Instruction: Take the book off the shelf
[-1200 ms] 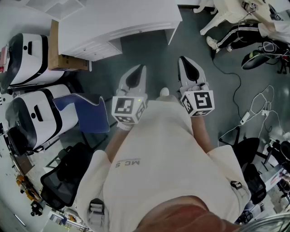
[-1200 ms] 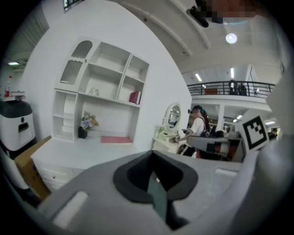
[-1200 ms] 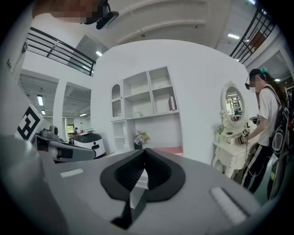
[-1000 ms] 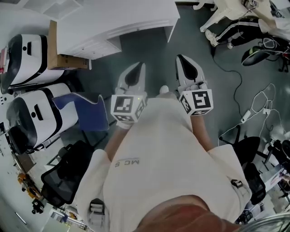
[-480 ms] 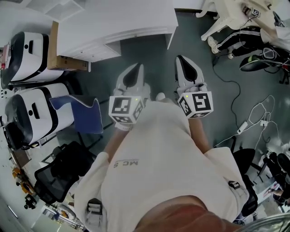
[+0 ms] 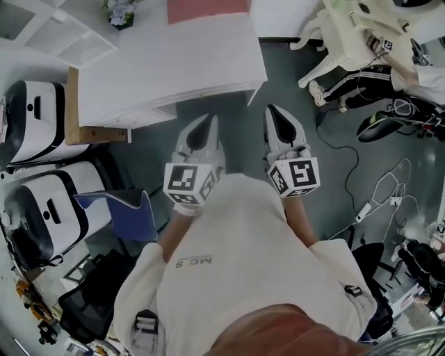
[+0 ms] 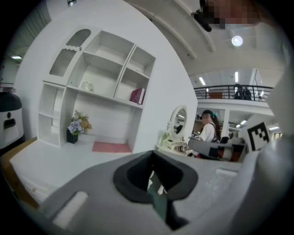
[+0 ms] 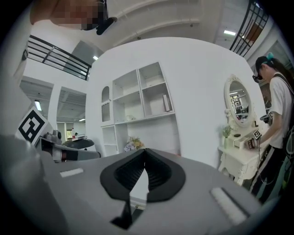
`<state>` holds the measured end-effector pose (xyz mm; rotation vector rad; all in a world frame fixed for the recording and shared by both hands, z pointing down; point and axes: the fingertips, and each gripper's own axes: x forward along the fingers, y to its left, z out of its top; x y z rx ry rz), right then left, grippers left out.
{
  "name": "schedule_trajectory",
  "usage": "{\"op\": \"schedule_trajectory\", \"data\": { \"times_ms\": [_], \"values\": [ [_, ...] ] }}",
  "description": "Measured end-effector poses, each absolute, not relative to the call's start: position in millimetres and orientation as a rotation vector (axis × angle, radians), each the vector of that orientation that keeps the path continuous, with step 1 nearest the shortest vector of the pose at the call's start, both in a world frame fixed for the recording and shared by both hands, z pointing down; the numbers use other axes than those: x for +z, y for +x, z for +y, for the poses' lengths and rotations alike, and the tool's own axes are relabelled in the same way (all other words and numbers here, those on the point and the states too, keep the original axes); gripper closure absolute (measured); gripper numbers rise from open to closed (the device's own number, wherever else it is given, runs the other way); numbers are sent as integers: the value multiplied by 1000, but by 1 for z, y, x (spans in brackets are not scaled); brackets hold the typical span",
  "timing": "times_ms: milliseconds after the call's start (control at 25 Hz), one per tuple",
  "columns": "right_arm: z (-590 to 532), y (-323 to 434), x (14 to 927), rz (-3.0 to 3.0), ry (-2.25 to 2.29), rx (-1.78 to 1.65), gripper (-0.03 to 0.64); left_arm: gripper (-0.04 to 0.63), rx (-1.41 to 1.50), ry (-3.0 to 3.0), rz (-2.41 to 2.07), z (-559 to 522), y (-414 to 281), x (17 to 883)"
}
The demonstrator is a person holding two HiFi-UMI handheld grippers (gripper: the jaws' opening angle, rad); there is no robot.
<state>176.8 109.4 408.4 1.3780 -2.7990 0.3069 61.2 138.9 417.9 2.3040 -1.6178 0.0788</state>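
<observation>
A dark red book stands upright in an upper right compartment of the white shelf unit; the right gripper view shows the same book and shelf. Both grippers are held side by side before the person's chest, pointing at the white desk under the shelf, well short of it. My left gripper is shut with nothing in it. My right gripper is shut and empty too. In the gripper views, the left gripper and the right gripper each show jaws that meet.
A pink mat and a flower pot sit on the desk. Two white-and-black machines and a cardboard box stand at the left, with a blue seat. A white dressing table, a person and floor cables are at the right.
The head view has shifted forward, so the desk, mat and flower pot have come into sight. Both grippers stay shut and side by side, slightly nearer the desk.
</observation>
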Motion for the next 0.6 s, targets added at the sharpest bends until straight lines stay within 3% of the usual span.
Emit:
{"op": "schedule_trajectory", "data": {
  "times_ms": [600],
  "values": [
    [-125, 69, 363, -2762, 1582, 165, 620, 594, 63, 2448, -1450, -96, -43, 386]
  ]
}}
